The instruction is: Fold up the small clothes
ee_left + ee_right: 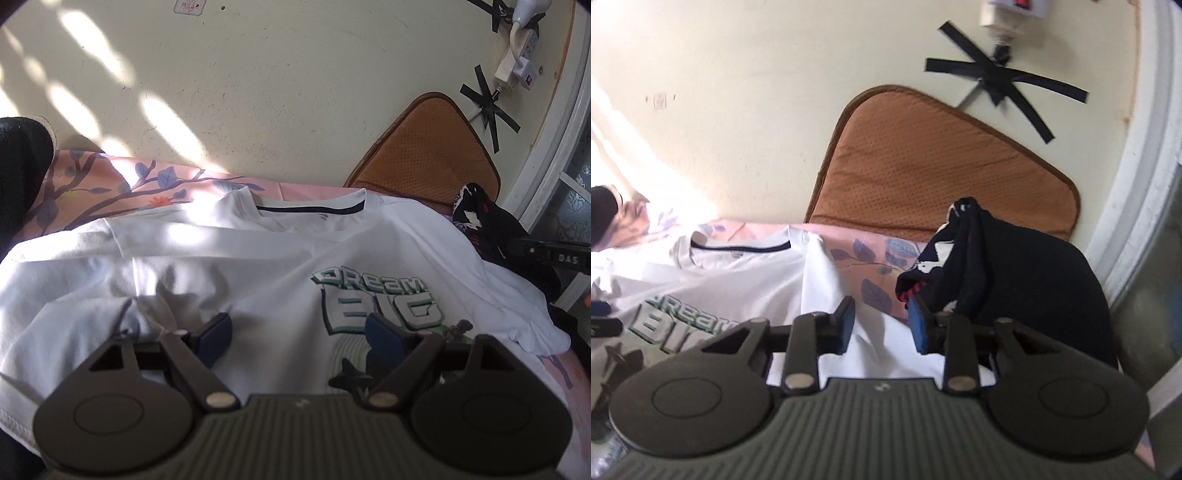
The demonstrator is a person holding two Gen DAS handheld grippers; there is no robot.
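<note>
Both claws hang low over the shirt. We read our left claw point(297, 334) as spread wide, nothing between its blue pads, hovering just above the white T-shirt point(258, 266), probably ready to drop on a fold line. The shirt lies flat, print up, on the pink flowered sheet point(110, 184), collar at 12 o'clock from this claw, the "DREAM BIG" print just past it at 1 o'clock, a loose sleeve fold at 9.

Our right claw point(882, 325) is partly closed but still apart, gripping nothing; white cloth lies under the gap. We judge it lined up on the shirt's right side edge point(809, 277) for a pinch. A black garment point(1015, 273) is heaped at 1 o'clock, touching the right pad, likely waiting its turn. A brown mat point(942, 166) leans on the wall at 12.
</note>
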